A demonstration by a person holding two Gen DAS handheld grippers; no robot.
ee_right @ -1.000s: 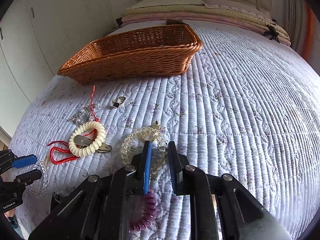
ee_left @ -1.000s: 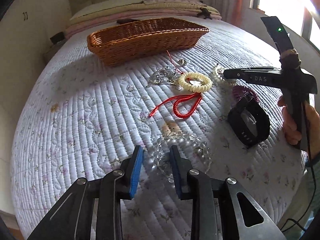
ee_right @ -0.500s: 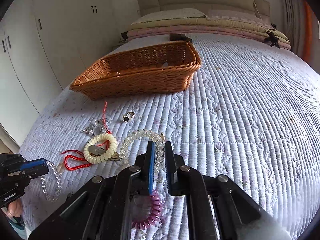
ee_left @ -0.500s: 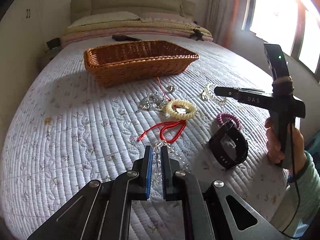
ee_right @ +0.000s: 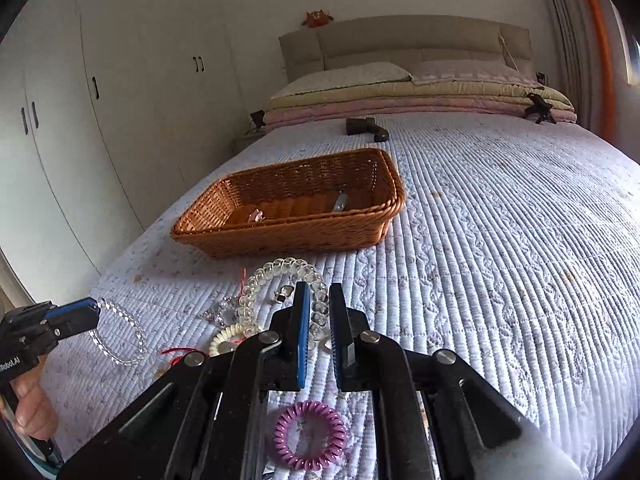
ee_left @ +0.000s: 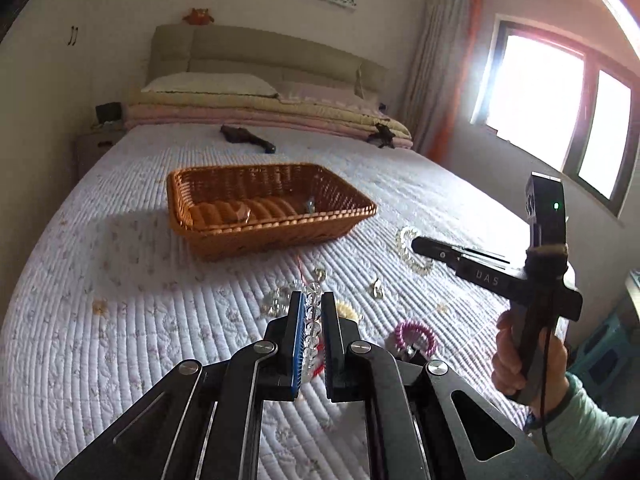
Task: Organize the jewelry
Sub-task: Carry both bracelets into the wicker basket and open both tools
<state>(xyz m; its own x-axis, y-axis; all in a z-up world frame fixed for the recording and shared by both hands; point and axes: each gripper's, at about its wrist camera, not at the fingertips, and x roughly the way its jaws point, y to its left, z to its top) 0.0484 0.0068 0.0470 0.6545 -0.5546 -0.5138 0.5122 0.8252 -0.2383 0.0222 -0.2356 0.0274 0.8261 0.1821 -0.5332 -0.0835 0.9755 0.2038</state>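
1. The left claw [ee_left: 311, 314] is pinched on a clear crystal bead bracelet [ee_right: 116, 334]; seen from the right wrist, the loop hangs free of the bed [ee_right: 500, 240] at the near left.
2. The right claw [ee_right: 319, 320] is clamped on a chunky clear bead bracelet [ee_right: 280, 270], whose arc stands up above the quilt just ahead of the fingertips.
3. A brown wicker basket [ee_right: 288, 236] sits on the bed farther away, in the middle of both views. Two small shiny pieces lie inside it; what they are is hard to make out.
4. Between the claws and the basket lie loose items: a cream bead bracelet [ee_right: 224, 338], a red cord [ee_right: 176, 350], a small silvery heap [ee_right: 218, 312] and a small ring-like piece [ee_right: 285, 294].
5. A purple spiral hair tie [ee_right: 310, 434] lies on the quilt nearest of all, under the right claw.
6. A hand [ee_left: 516, 364] in a pale green sleeve grips the right claw's handle at the right of the left wrist view.
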